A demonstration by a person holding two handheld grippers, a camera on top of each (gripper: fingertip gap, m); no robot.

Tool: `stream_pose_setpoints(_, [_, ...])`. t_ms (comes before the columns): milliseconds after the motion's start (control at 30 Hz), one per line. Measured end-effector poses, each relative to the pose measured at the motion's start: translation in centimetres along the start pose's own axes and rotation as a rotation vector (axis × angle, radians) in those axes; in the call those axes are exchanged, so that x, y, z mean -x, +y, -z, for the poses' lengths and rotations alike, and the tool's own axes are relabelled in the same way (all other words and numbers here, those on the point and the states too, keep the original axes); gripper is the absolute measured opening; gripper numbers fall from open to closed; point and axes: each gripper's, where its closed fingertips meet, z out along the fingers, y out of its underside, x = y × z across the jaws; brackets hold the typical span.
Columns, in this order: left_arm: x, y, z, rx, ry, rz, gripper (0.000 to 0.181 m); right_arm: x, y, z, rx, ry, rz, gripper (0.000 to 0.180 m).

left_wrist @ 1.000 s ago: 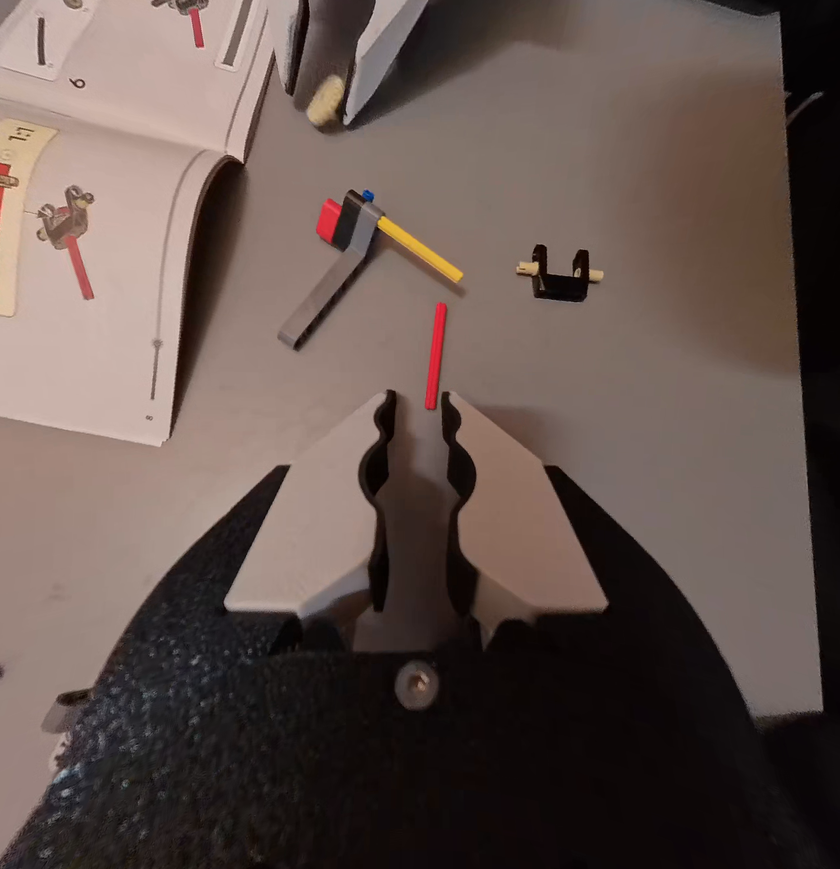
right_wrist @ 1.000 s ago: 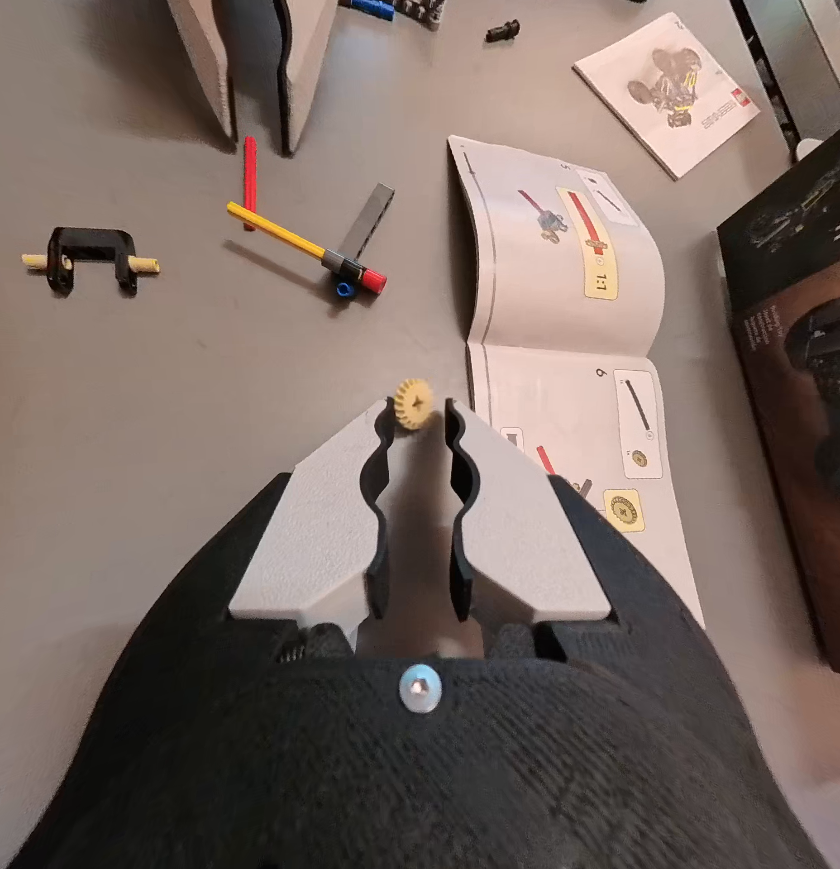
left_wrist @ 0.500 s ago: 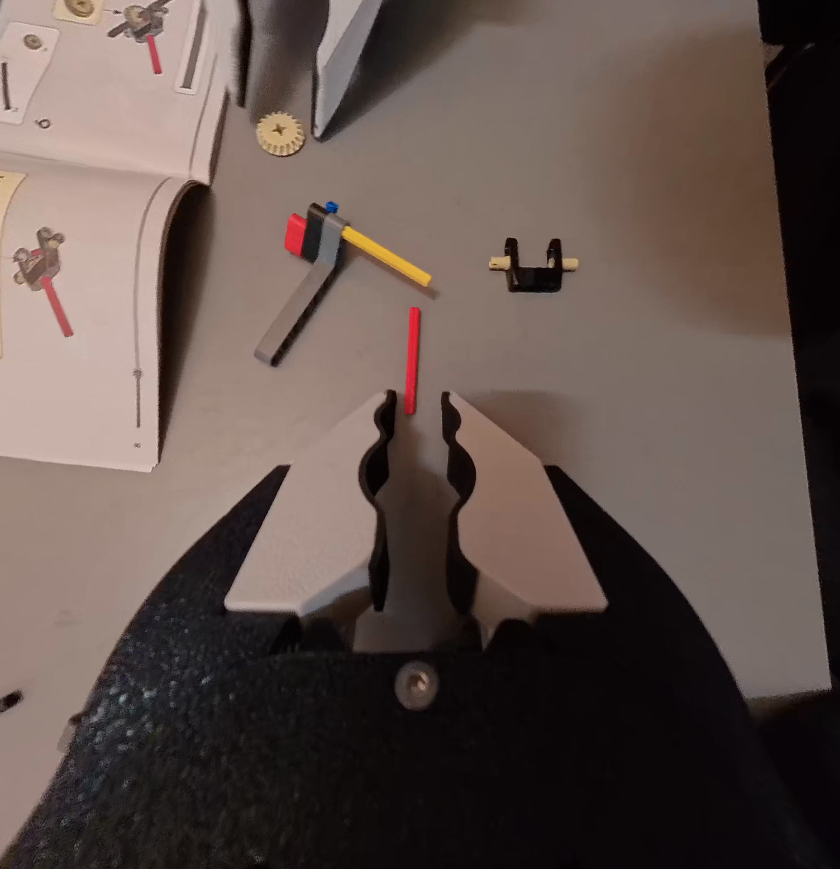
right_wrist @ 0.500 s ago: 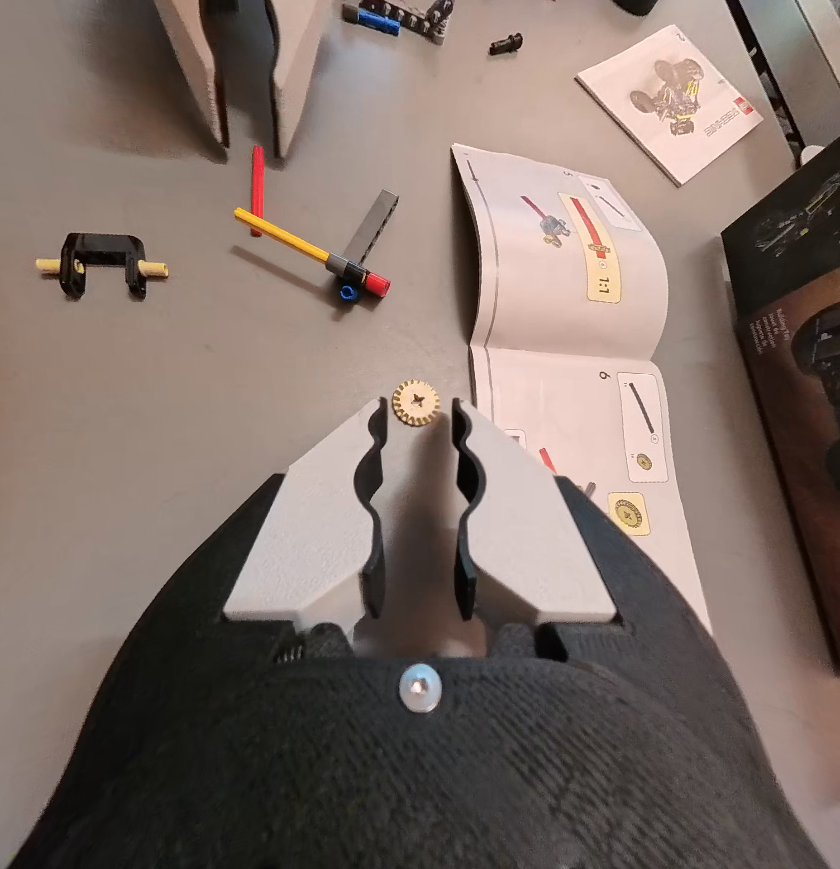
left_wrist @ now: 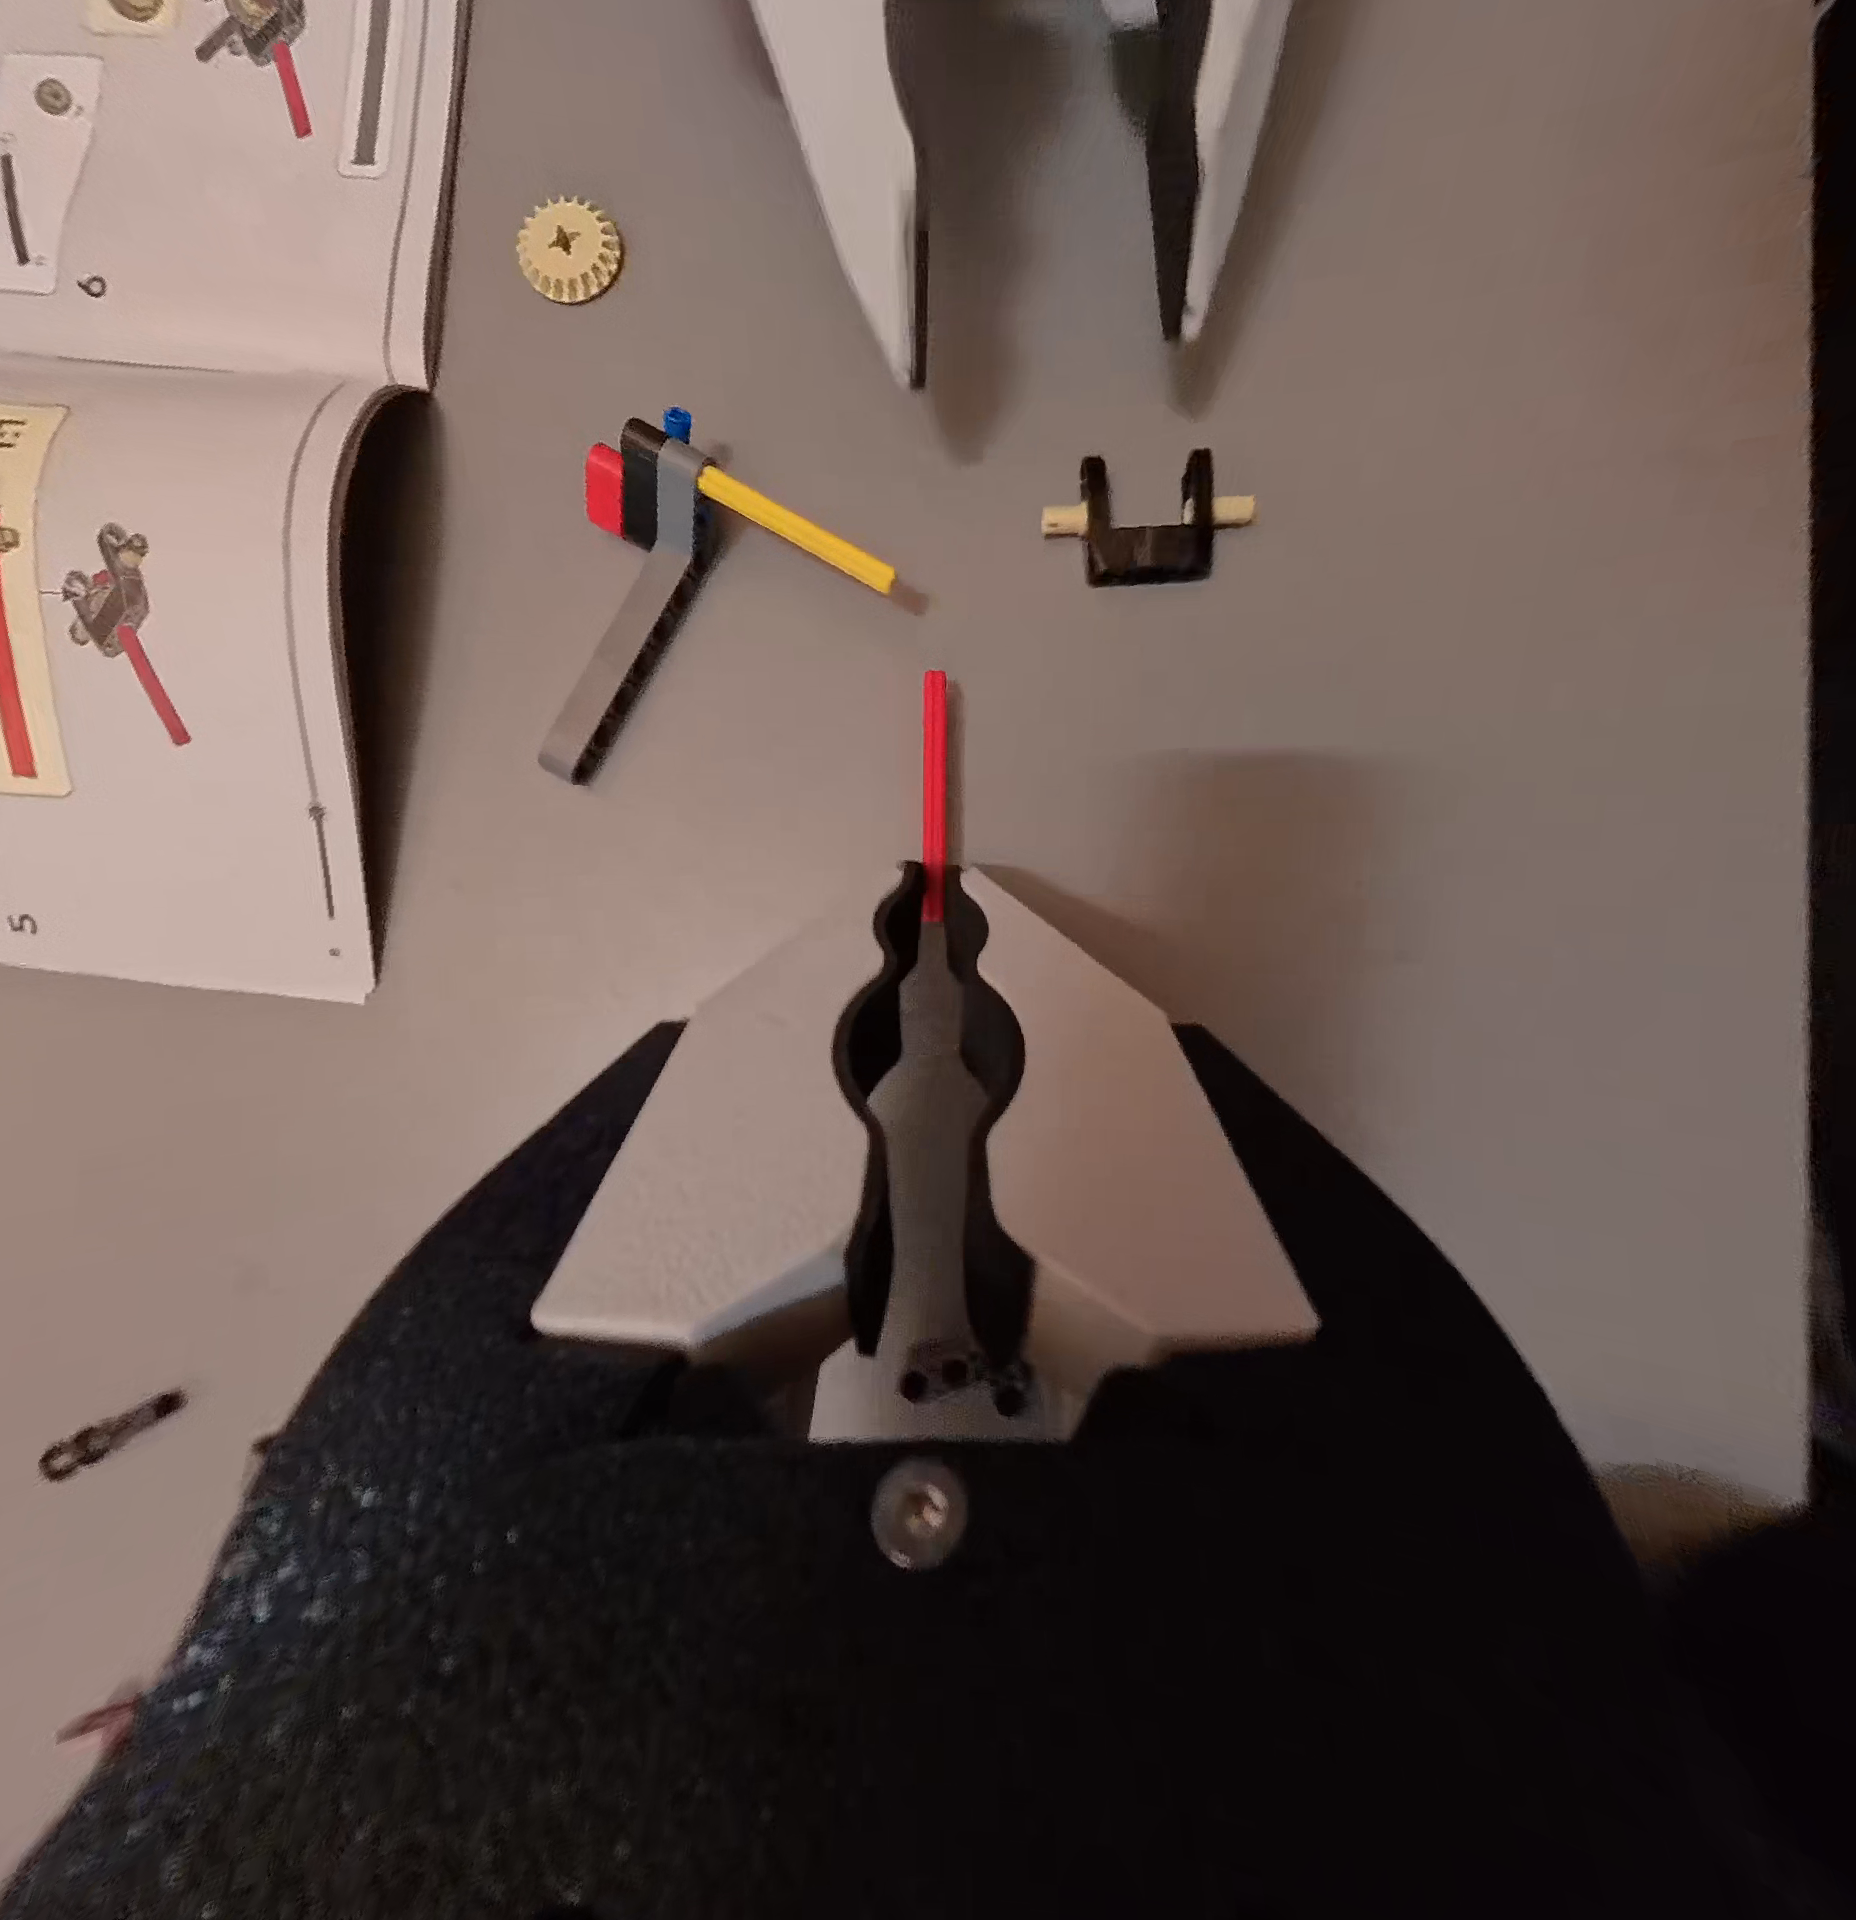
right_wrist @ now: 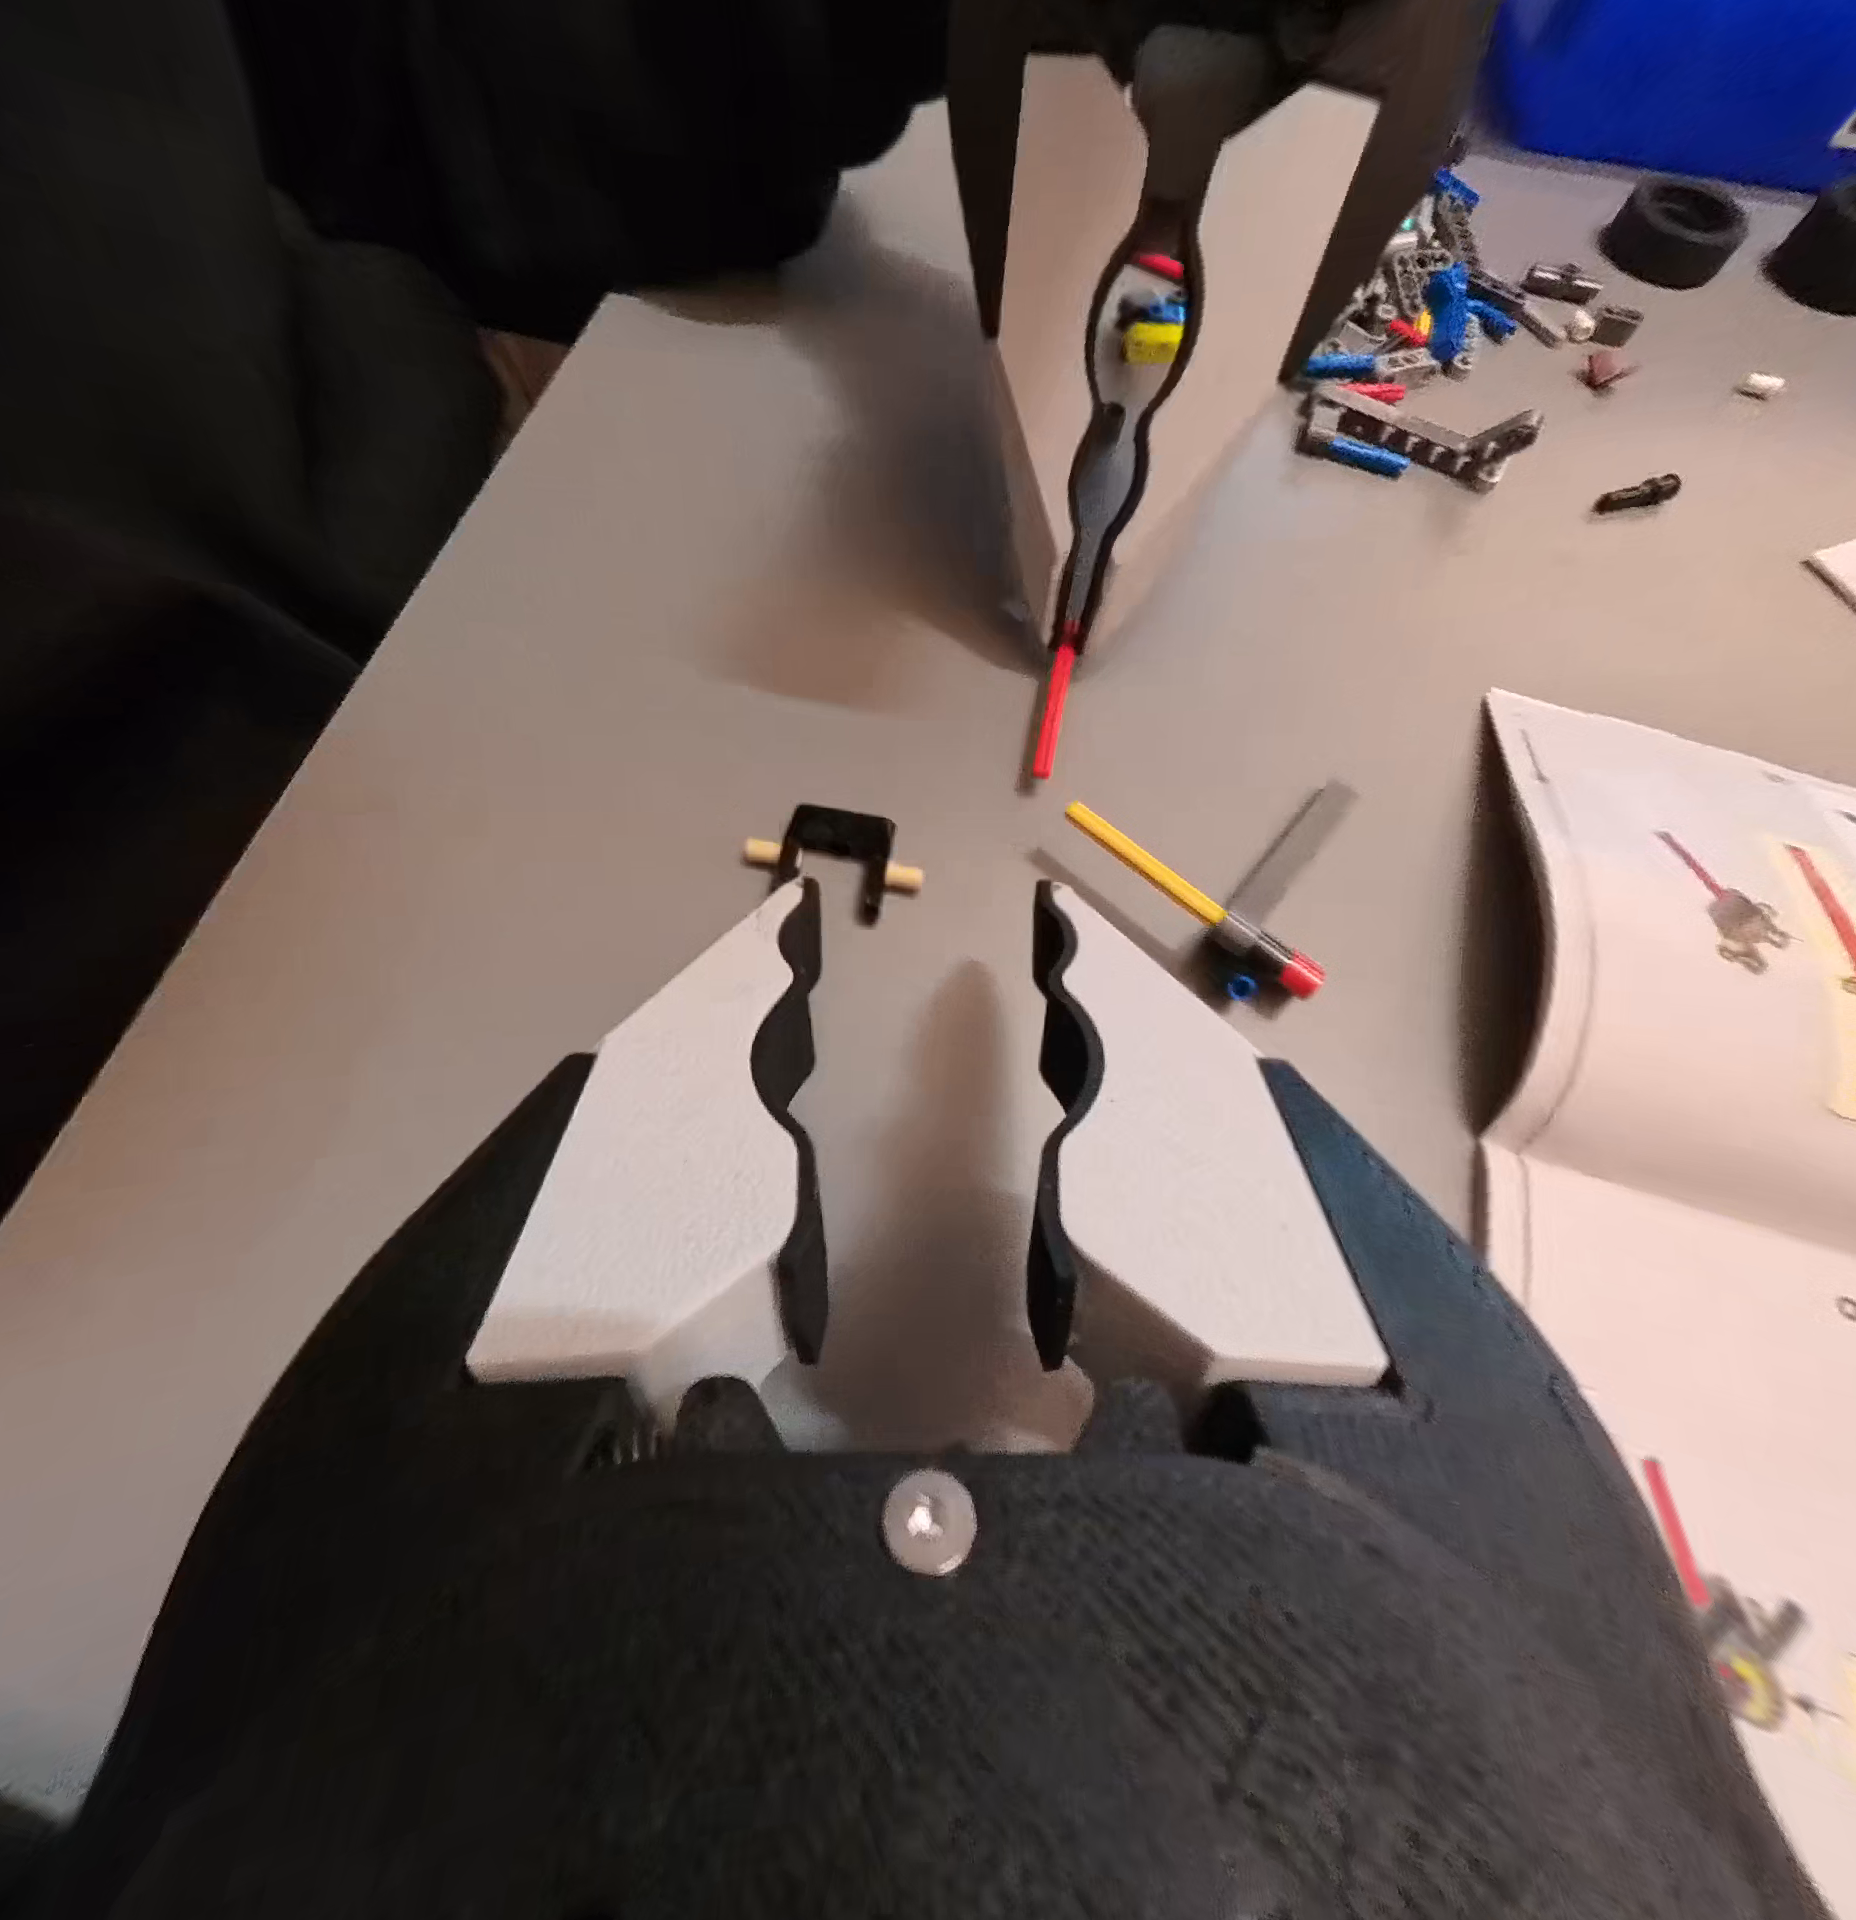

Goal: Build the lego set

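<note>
Left fingers: we pinch the thin red plastic axle (left_wrist: 934, 774) at its near end, gripper (left_wrist: 934, 883).
Right fingers: we hold them wide, gripper (right_wrist: 922, 896) beside the black U-shaped bracket (right_wrist: 839, 844).

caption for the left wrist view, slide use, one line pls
Left gripper pinches one end of a red axle on the grey table; right gripper hangs open above a black bracket.

A grey table in a dim room

We see a plain grey table (left_wrist: 1423, 935) with a smooth matte top; its right edge in the left wrist view drops into a dark area (left_wrist: 1849, 727). In the right wrist view the far left is also black beyond the table corner (right_wrist: 176, 416), and a blue object (right_wrist: 1651, 83) stands far right. Soft shadows lie on the top.
</note>
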Motion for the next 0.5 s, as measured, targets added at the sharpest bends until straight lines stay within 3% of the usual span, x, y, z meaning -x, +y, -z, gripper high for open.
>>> stream_pose_setpoints(200, [-2.6,0.1,0.6,-0.058,-0.005,0.014,0.002,0.7,-0.7,-0.8,-0.040,0.167,-0.049,0.044])
stream_pose_setpoints(500, [-3.3,0.1,0.0,-0.022,0.003,-0.007,0.002,1.5,-1.6,-3.1,0.017,0.188,-0.066,0.041])
